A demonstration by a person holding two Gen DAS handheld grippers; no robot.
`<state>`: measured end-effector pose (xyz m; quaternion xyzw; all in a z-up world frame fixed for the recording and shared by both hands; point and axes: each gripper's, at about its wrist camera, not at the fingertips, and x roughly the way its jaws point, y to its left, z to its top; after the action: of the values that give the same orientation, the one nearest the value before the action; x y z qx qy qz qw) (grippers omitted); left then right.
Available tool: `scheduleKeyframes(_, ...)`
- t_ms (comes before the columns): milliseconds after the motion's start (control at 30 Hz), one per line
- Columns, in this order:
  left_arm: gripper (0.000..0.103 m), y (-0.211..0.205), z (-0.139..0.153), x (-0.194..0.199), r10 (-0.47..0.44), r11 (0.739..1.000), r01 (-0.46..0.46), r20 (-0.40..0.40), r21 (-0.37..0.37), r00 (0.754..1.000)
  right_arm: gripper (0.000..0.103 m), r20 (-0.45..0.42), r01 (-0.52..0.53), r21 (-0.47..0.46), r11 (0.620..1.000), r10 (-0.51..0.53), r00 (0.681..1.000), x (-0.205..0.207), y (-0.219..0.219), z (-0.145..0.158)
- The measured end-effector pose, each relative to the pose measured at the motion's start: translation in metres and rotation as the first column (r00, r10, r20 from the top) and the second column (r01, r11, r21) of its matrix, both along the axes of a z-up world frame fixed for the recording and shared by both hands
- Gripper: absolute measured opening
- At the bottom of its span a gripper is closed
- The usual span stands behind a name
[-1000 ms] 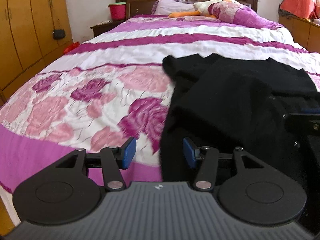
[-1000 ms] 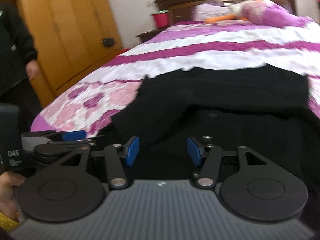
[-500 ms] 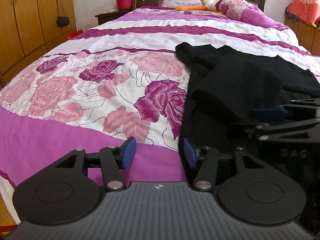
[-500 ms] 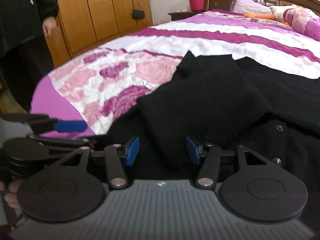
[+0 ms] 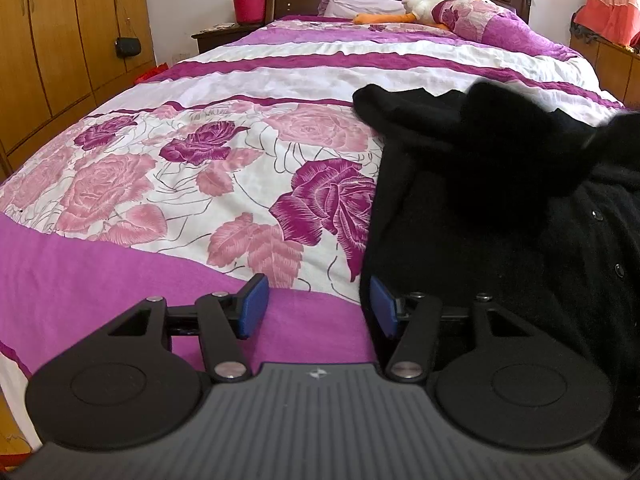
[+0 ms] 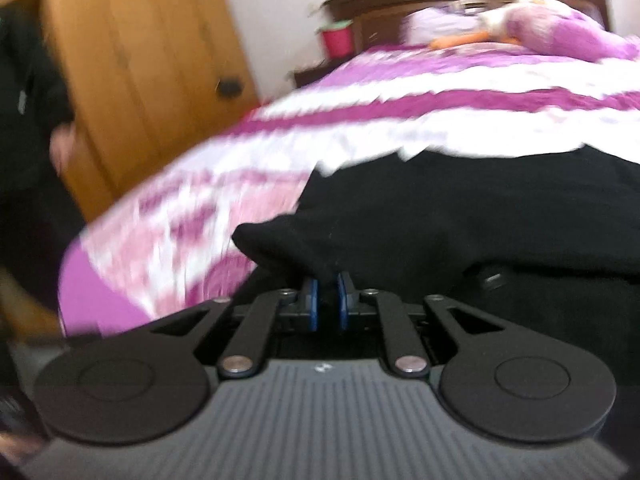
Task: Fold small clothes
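Cardigan (image 5: 500,200), black and buttoned, lies rumpled on the floral bedspread (image 5: 192,184). Right claw (image 6: 325,300) is clenched on a fold of it; left claw (image 5: 316,304) hangs released beside its edge.

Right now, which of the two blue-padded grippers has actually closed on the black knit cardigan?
The right gripper: its blue pads pinch a fold of the black knit cardigan. The left gripper is open and empty at the cardigan's edge, over the floral bedspread.

Black buttoned cardigan (image 5: 500,208), seemingly part-folded
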<state>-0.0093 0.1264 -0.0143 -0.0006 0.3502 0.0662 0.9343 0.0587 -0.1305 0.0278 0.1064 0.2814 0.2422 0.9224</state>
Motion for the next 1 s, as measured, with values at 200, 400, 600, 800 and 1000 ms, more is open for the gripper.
scheduleKeyframes(200, 0.062, -0.003, 0.000, 0.001, 0.008, 1.000, -0.008, -0.004, 0.015, 1.000, 0.013, 0.025, 0.198, 0.062, 0.978, -0.200, 0.980, 0.004, -0.065, 0.014)
scheduleKeyframes(400, 0.062, -0.004, 0.000, 0.002, 0.013, 1.000, -0.013, -0.011, 0.028, 1.000, 0.013, -0.060, 0.352, 0.087, 0.932, -0.348, 0.936, 0.017, -0.114, -0.013)
scheduleKeyframes(600, 0.062, -0.008, 0.005, 0.009, -0.001, 0.998, 0.002, -0.024, 0.067, 1.000, 0.016, -0.080, 0.350, -0.001, 0.937, -0.349, 0.934, 0.033, -0.123, -0.040)
scheduleKeyframes(800, 0.062, -0.004, 0.022, 0.025, -0.012, 1.000, 0.012, -0.002, 0.020, 1.000, 0.047, 0.056, 0.263, -0.188, 0.946, -0.257, 0.965, 0.022, -0.112, -0.037)
scheduleKeyframes(1000, 0.062, -0.016, 0.024, 0.049, -0.016, 1.000, 0.016, -0.008, -0.001, 1.000, 0.050, 0.124, 0.200, -0.296, 0.934, -0.170, 0.978, 0.018, -0.110, -0.033)
